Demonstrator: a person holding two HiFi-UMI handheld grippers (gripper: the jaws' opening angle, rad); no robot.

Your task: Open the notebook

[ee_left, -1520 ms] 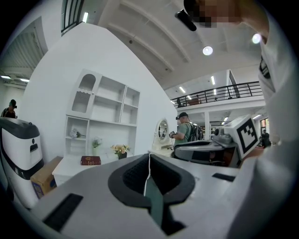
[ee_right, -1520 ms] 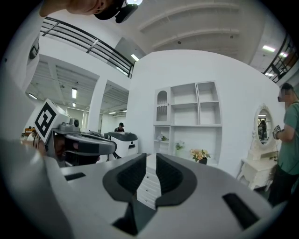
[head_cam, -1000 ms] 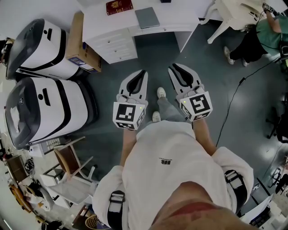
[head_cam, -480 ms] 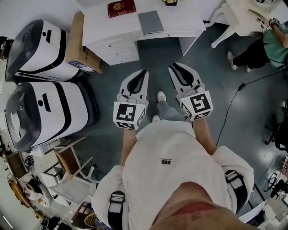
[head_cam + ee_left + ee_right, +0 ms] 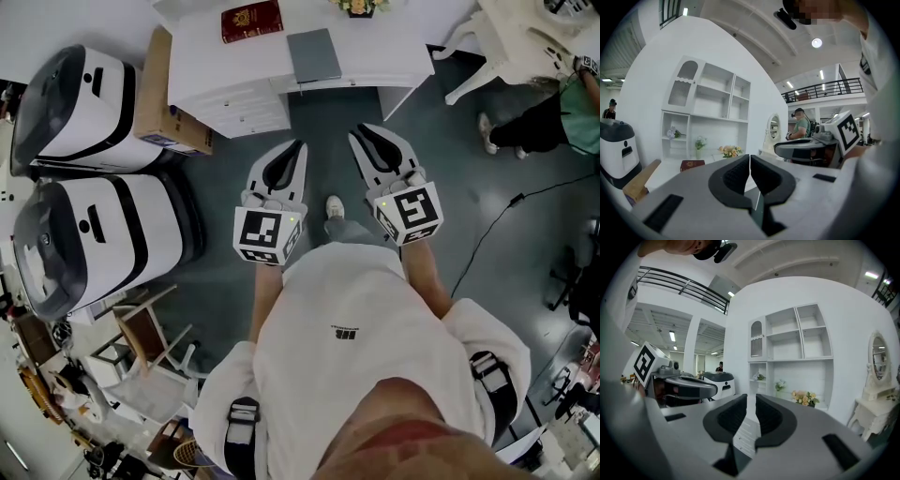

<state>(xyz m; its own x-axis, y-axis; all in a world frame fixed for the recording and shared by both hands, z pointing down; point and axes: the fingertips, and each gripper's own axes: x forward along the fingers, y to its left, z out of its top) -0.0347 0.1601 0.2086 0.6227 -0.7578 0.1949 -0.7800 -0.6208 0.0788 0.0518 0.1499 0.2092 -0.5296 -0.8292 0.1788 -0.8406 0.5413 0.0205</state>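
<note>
Notebook (image 5: 314, 54): grey, closed, flat on the white desk (image 5: 394, 45) at 12 o'clock, well apart from my tongs. Red book (image 5: 251, 20) at its 10 o'clock. Cardboard box (image 5: 155, 94) against the desk's 9 o'clock side. Left tongs (image 5: 296, 148) pressed together, holding nothing. Right tongs (image 5: 362, 133) narrow gap, holding nothing.

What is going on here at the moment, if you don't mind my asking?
A person stands short of a white desk, holding the left gripper and the right gripper out toward it. A closed grey notebook lies there beside a dark red book. Neither gripper touches anything: the left's jaws are together, the right's slightly apart and empty. The notebook is not yet opened.
</note>
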